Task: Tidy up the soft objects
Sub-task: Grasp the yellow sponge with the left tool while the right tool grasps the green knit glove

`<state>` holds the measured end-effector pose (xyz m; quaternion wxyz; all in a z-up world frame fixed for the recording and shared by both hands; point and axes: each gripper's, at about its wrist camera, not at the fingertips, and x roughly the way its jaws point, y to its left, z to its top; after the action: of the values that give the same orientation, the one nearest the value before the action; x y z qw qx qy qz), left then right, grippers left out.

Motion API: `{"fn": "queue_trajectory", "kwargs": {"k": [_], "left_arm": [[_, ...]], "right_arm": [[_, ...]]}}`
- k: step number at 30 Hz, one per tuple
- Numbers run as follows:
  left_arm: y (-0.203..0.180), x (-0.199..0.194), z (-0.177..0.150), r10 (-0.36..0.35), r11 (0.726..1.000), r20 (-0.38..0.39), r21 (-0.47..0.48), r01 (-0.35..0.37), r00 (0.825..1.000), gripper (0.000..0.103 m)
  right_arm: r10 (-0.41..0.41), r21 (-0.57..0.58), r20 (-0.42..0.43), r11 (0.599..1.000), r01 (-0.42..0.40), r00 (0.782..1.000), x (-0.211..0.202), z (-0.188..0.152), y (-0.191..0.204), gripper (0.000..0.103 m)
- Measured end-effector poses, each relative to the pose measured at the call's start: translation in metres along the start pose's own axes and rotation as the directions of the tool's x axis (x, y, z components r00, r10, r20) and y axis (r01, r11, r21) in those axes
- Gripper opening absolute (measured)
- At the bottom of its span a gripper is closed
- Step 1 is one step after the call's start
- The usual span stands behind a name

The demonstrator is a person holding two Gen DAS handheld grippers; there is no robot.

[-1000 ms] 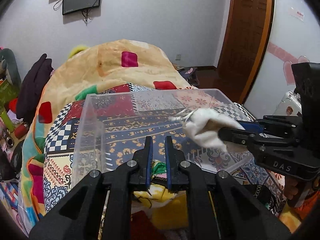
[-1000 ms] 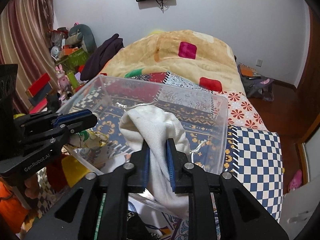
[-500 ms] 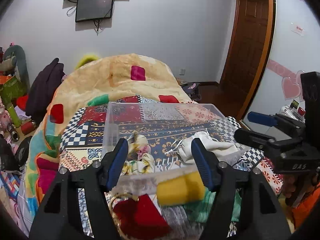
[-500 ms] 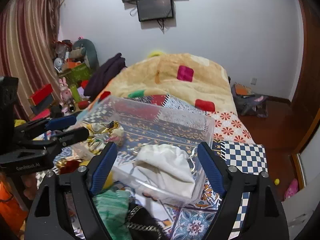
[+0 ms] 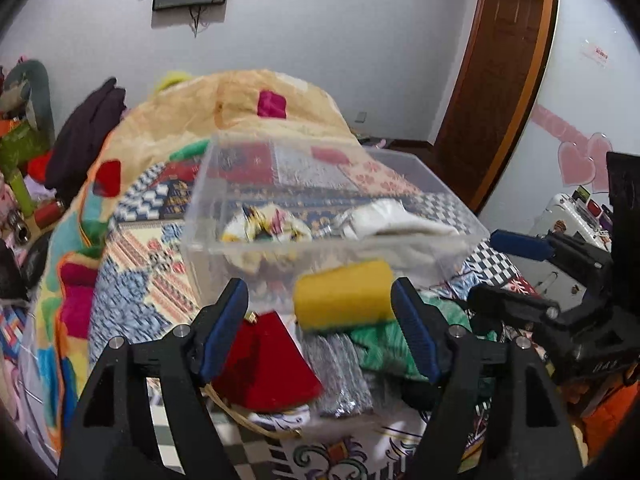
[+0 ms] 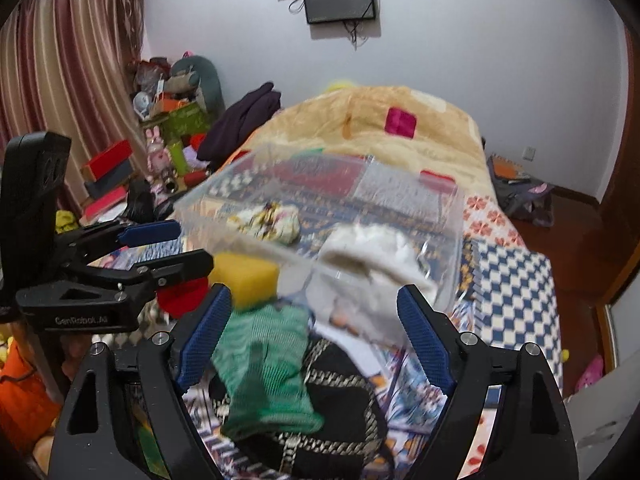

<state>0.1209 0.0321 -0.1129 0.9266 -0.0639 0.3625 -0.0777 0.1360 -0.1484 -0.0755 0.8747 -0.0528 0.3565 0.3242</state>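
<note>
On the bed, near edge, left to right:
Bed [image 5: 132, 264]: covered in a patchwork spread, with an orange blanket [image 6: 372, 128] heaped at the far end.
Left gripper [image 5: 320, 328]: jaws spread wide and empty, hovering over the loose pile in front of the bin; it also shows at the left edge of the right wrist view [image 6: 160, 248].
Red pouch [image 5: 266, 364]: lies on the bed between the left jaws, low in the left wrist view.
Yellow sponge [image 5: 344, 296]: just in front of the bin's near wall, beside the red pouch.
Silver fabric [image 5: 338, 372]: a glittery strip below the sponge, between pouch and green cloth.
Green mesh cloth [image 6: 264, 368]: draped over a black bag [image 6: 340, 412] with chain trim, beneath the right jaws.
Clear plastic bin [image 5: 200, 200]: sits on the bed past the pile.
Floral cloth [image 5: 266, 224]: bunched inside the bin, left half.
White drawstring bag [image 6: 372, 252]: inside the bin, right half, against the near wall.
Right gripper [image 6: 314, 340]: jaws wide apart, gripping nothing, above the green cloth and the bin's near corner.
</note>
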Motion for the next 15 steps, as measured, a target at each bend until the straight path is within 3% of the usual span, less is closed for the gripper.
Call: {"fn": "queue_trajectory", "kwargs": {"k": [5,12,15], "left_arm": [[-0.005,0.008,-0.002,-0.030,1.000,-0.025,-0.003,0.030,0.999,0.074],[-0.015,0.029,-0.002,-0.037,0.999,-0.063,0.013,0.037,0.997,0.074],[-0.014,0.030,-0.004,-0.045,0.999,-0.064,0.002,0.045,0.997,0.064]], "right_arm": [[0.035,0.011,-0.057,0.999,-0.034,0.998,0.008,-0.016,0.003,0.082],[0.086,-0.009,-0.113,0.996,-0.087,0.990,0.018,-0.026,0.014,0.056],[0.091,-0.022,-0.132,0.995,-0.095,0.987,0.023,-0.027,0.017,0.041]]}}
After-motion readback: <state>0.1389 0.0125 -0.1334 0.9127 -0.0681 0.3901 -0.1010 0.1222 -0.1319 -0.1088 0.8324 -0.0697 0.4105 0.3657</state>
